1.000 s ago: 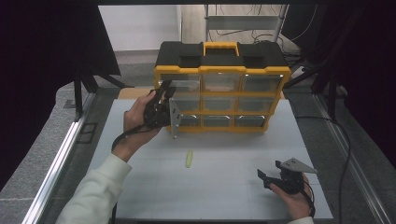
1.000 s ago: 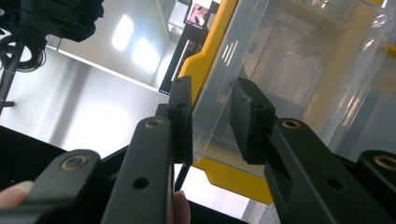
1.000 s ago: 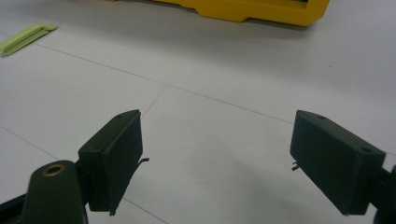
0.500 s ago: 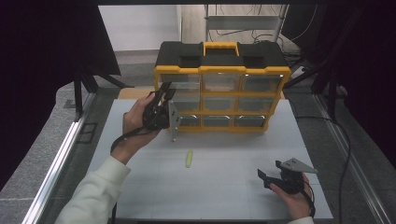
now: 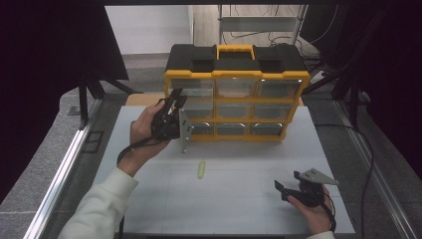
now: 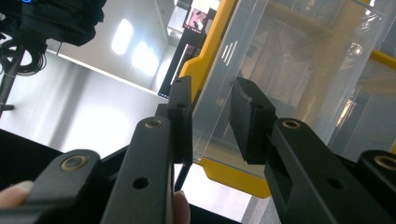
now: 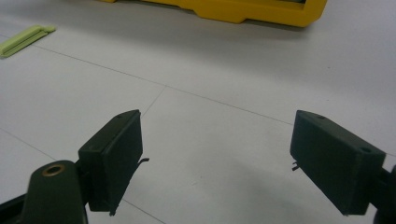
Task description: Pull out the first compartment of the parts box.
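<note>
A yellow and black organizer (image 5: 234, 57) with clear drawers stands at the back of the white table (image 5: 239, 209). My left gripper (image 5: 175, 99) is raised at its left column. In the left gripper view its jaws (image 6: 210, 107) are closed on the side edge of a clear drawer (image 6: 280, 70), one pad on each face. My right gripper (image 5: 281, 187) rests low at the front right of the table, jaws wide open over bare surface (image 7: 215, 158). A small light-green clip (image 5: 201, 169) lies flat in the middle of the table, well apart from both grippers.
The organizer's yellow base (image 7: 261, 11) runs along the far side in the right gripper view, with the green clip (image 7: 25, 39) off to its left. A metal rail (image 5: 59, 174) borders the table's left edge. Cables trail on the floor at right (image 5: 368, 164).
</note>
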`<action>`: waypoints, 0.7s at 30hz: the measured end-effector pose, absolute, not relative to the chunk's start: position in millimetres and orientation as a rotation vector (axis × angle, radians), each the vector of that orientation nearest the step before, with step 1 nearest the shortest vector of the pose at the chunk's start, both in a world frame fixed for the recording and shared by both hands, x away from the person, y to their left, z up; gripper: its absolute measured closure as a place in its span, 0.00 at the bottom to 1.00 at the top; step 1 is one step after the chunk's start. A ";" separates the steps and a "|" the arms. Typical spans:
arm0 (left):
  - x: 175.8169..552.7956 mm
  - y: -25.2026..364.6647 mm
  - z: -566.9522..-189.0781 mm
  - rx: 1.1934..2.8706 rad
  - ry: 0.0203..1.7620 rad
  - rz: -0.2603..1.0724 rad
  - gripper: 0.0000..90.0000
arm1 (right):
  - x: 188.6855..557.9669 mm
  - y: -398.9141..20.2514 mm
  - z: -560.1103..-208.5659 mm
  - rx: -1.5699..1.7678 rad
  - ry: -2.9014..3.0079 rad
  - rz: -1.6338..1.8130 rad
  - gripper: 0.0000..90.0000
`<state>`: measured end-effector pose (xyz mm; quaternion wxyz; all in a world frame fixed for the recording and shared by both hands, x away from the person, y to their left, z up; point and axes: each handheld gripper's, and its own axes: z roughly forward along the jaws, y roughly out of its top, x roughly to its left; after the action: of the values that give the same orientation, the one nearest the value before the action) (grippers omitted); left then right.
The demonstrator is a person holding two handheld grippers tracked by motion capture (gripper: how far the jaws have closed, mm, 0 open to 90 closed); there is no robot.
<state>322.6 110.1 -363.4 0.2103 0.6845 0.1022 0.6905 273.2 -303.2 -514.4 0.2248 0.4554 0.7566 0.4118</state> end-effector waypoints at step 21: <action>314.3 111.0 -364.2 1.899 0.271 1.922 0.78 | 273.0 -302.7 -514.5 1.258 2.091 1.135 0.19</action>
<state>314.3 111.0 -364.2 0.2113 0.6836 0.0977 0.6917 273.0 -302.7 -514.5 0.2231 0.4557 0.7574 0.4111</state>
